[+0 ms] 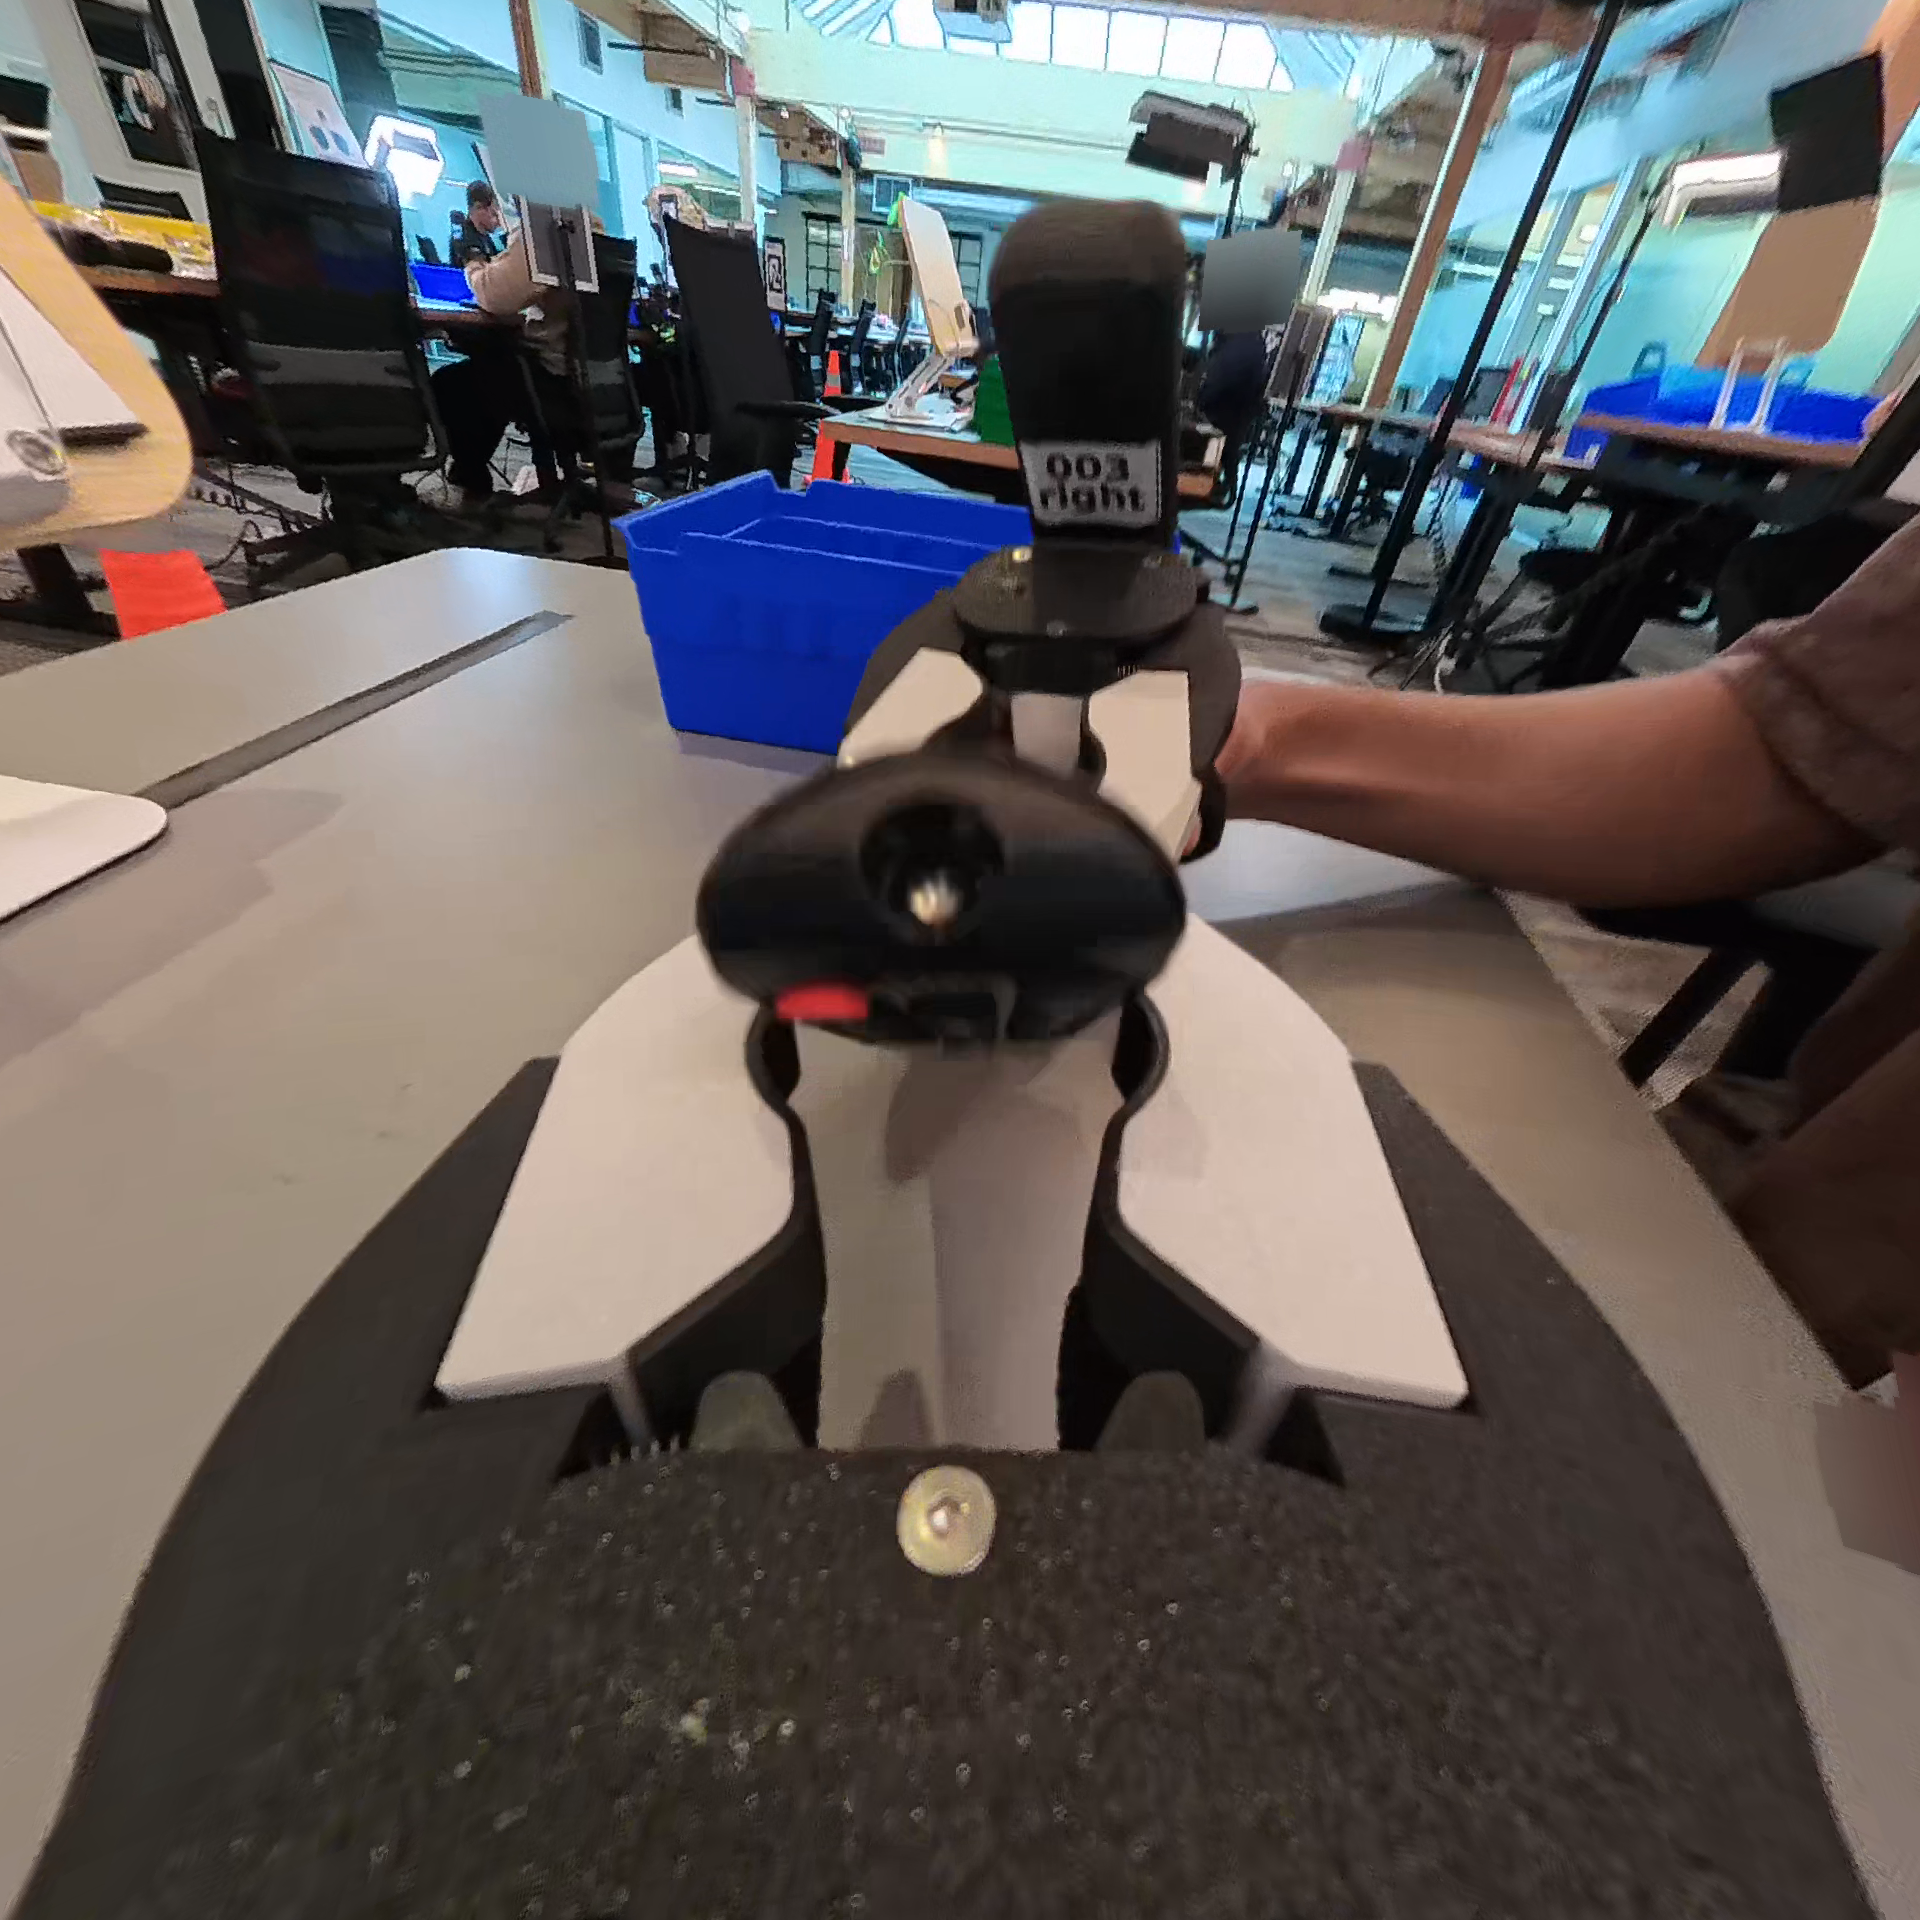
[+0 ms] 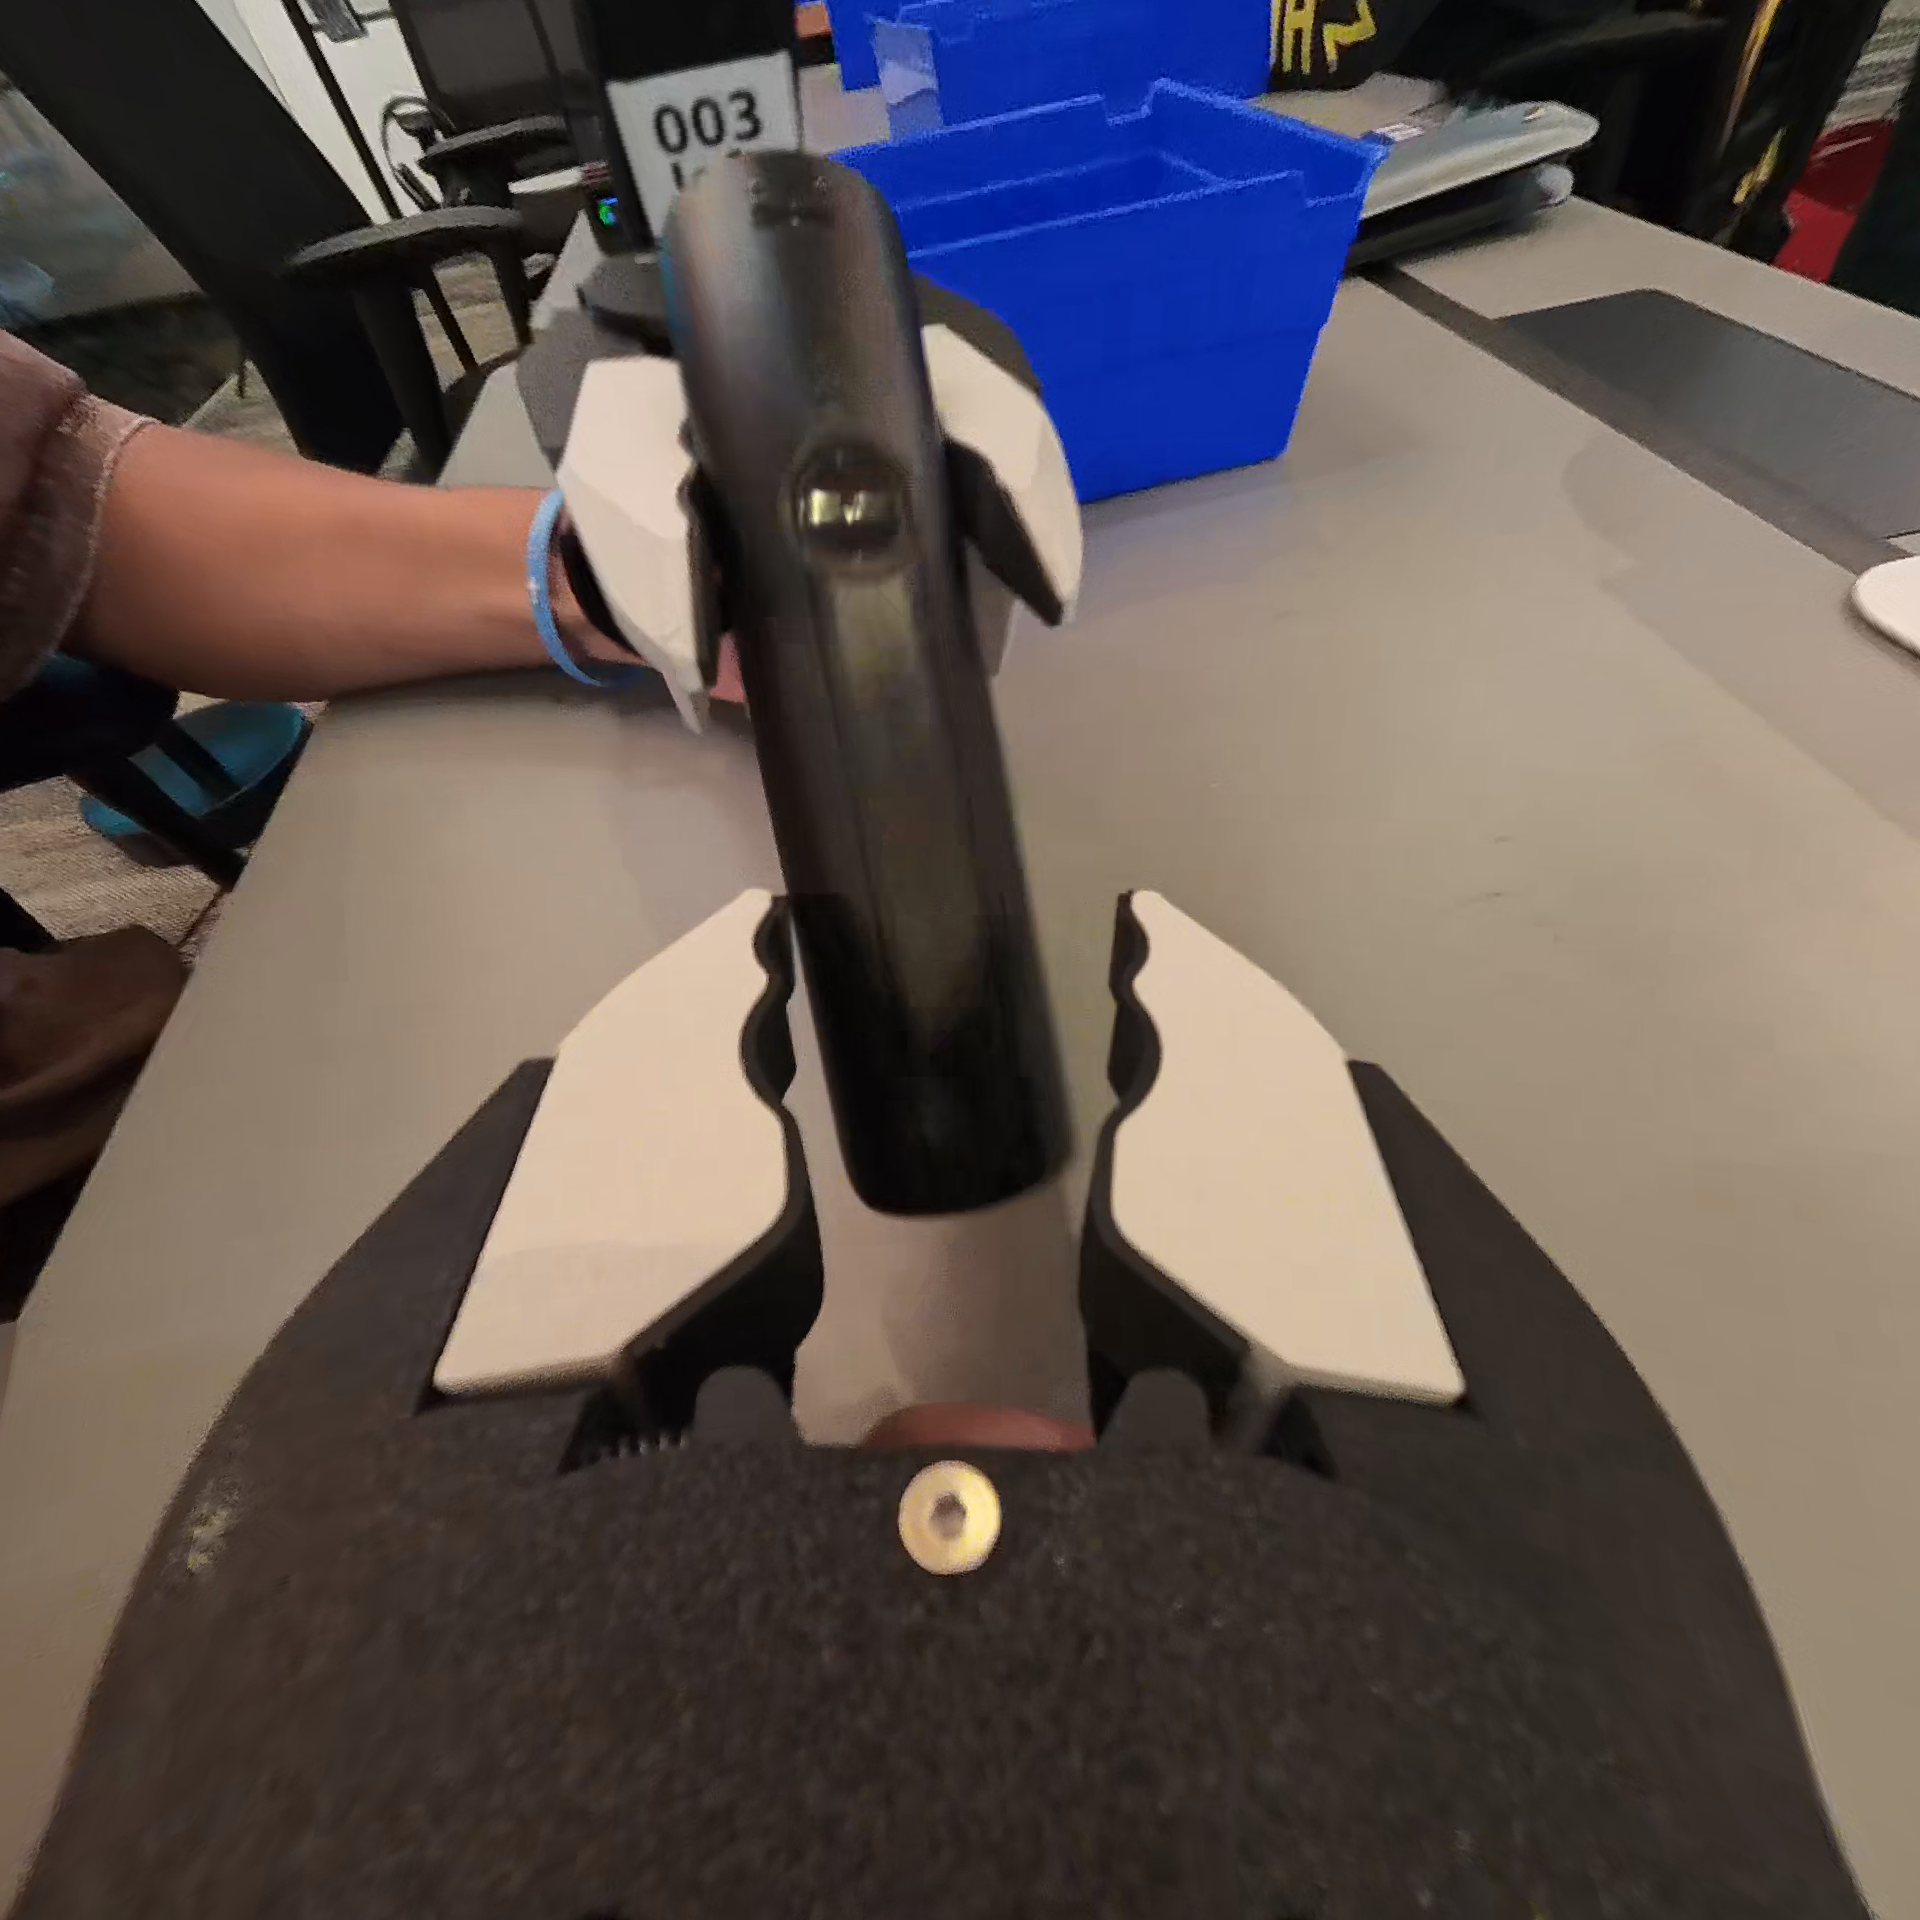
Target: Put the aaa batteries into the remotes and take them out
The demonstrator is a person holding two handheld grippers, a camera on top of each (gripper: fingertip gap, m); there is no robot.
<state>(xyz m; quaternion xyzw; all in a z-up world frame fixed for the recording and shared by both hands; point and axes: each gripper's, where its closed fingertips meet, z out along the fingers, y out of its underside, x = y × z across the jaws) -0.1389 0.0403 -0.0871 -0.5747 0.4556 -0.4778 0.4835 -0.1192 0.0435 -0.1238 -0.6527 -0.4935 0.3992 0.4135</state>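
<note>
Left jaws around black remote (image 2: 883, 831)

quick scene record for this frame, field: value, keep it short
held object: black remote, lifted off the table, spanning between both grippers
left gripper: shut on one end of the remote
right gripper: fingers either side of the other end; contact unclear
batteries: none visible
blue bin: on the table beyond the remote, visible part empty
table: grey
motion blur: yes, on the remote
</note>
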